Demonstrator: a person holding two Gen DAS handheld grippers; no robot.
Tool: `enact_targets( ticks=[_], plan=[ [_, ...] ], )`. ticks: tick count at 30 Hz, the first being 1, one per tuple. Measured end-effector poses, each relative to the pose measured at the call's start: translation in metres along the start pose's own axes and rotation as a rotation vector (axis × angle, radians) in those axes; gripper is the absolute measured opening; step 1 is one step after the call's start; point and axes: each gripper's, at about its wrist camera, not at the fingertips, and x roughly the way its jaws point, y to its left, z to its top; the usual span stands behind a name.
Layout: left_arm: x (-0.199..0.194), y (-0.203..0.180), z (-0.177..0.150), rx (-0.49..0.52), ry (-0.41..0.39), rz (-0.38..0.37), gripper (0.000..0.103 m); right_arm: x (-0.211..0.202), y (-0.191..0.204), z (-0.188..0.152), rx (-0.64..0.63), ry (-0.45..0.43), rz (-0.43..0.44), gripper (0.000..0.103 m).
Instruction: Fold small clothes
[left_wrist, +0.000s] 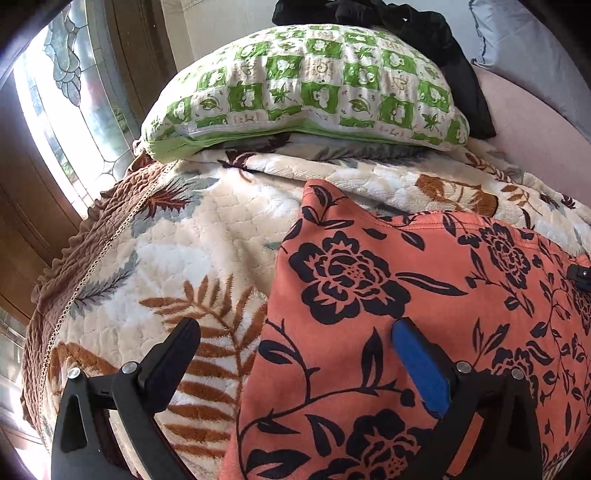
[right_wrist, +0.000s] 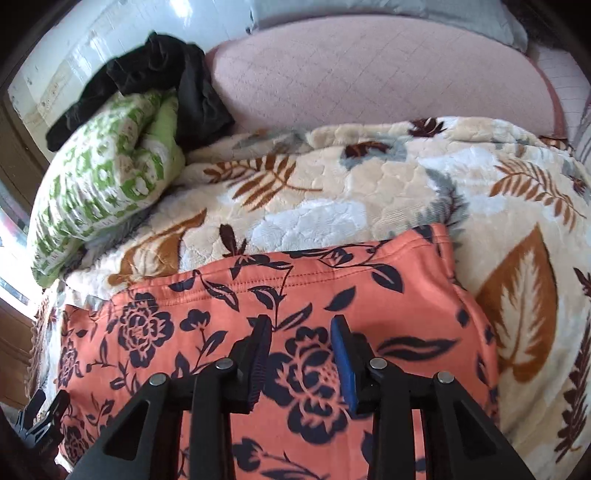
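Note:
An orange garment with a black flower print (left_wrist: 424, 295) lies flat on the leaf-patterned blanket (left_wrist: 177, 236). My left gripper (left_wrist: 295, 328) is open wide over the garment's left edge, holding nothing. In the right wrist view the same garment (right_wrist: 229, 306) shows its stitched hem toward the far side. My right gripper (right_wrist: 301, 325) is open above the middle of the garment, jaws apart and empty. The tip of the right gripper shows at the right edge of the left wrist view (left_wrist: 580, 275), and the left gripper shows in the lower left corner of the right wrist view (right_wrist: 40, 421).
A green and white checked pillow (left_wrist: 306, 92) lies at the head of the bed with black clothing (left_wrist: 406, 29) behind it. A pink mattress (right_wrist: 369, 85) and a grey pillow (right_wrist: 406, 14) lie beyond the blanket. A stained-glass window (left_wrist: 74, 110) stands left of the bed.

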Motion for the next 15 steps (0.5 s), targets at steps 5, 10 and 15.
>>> enact_targets(
  ticks=[5,10,15],
  plan=[
    [-0.01,0.02,0.006,-0.081,-0.002,-0.028,0.103,0.022,0.021,0.017,-0.031,0.068,-0.083,0.039],
    [-0.017,0.038,0.008,-0.077,0.0,0.027,0.103,-0.004,0.101,0.014,-0.129,0.057,0.163,0.039],
    [0.003,0.045,-0.003,-0.018,0.092,0.104,0.103,0.018,0.202,-0.002,-0.241,0.154,0.31,0.039]
  ],
)
